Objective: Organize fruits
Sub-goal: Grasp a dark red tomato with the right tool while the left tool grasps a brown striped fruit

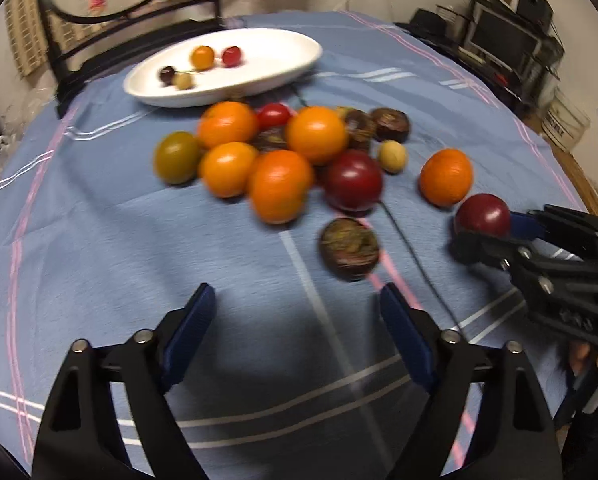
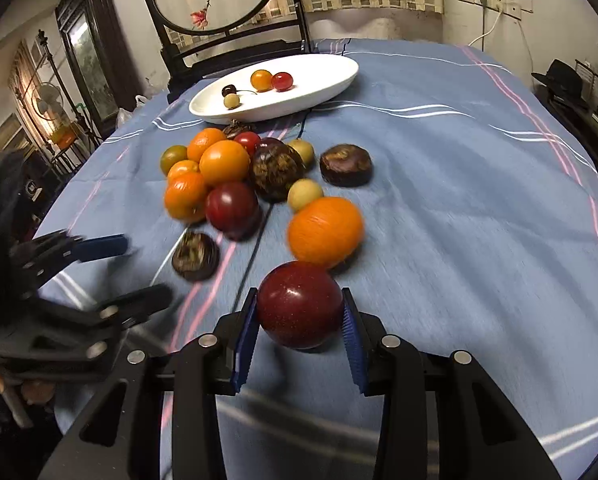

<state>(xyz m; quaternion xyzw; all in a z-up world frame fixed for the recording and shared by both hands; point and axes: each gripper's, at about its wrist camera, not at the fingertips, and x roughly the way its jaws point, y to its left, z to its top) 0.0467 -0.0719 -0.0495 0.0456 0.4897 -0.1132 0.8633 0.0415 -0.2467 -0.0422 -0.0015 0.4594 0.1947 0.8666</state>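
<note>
While our right tongs (image 2: 299, 332) close around the round dark-red plum (image 2: 299, 304) on the blue-clothed tabletop (image 2: 479, 240), left tongs (image 1: 295, 320) gape empty; the smooth plum could roll toward the orange (image 2: 325, 230) just beyond.

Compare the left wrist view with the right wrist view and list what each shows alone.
Left wrist only: the open left gripper from behind, over bare cloth, and shelving at the room's right.

Right wrist only: the right gripper closed around the dark red plum, seen straight on; wall sockets.

Both: white plate holding four small fruits, the pile of oranges, the blue striped tablecloth.
</note>
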